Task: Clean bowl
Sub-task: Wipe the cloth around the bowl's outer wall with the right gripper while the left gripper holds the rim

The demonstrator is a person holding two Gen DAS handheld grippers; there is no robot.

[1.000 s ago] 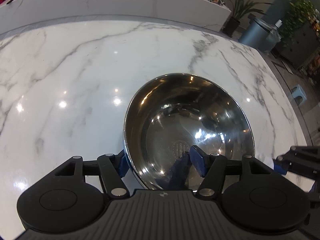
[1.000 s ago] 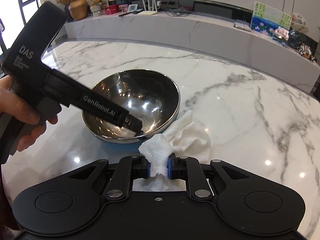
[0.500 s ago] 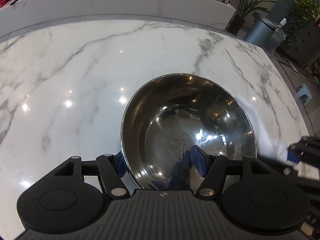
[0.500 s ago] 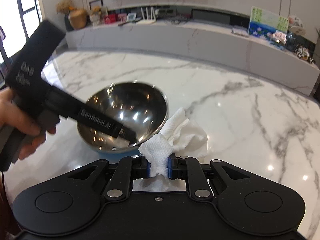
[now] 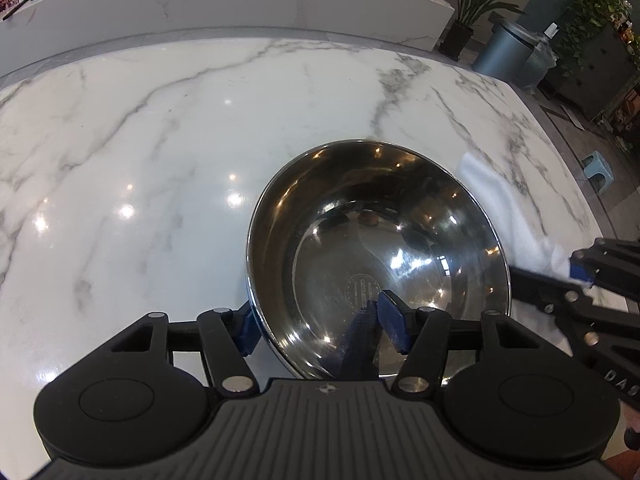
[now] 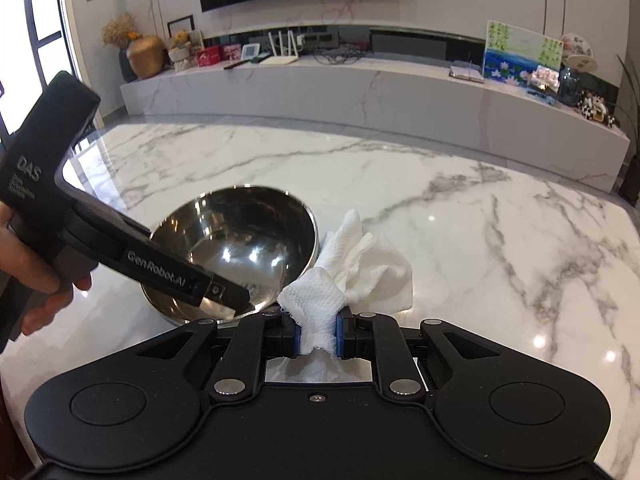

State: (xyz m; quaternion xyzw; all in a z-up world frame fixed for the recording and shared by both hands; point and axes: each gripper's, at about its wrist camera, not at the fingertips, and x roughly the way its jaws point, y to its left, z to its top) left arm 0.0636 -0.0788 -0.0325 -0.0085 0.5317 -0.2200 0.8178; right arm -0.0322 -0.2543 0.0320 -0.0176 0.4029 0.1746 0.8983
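A shiny steel bowl sits tilted on the white marble table; it also shows in the right wrist view. My left gripper is shut on the bowl's near rim, one blue pad outside the wall and one inside. My right gripper is shut on a crumpled white cloth and holds it just right of the bowl, above the table. The cloth shows blurred at the right in the left wrist view.
The marble table stretches far and right. A long marble bench with small items runs behind it. A grey bin and potted plants stand beyond the table's far right corner.
The right gripper has lifted with the cloth, higher beside the bowl. The left gripper has tipped the bowl up more on its rim.
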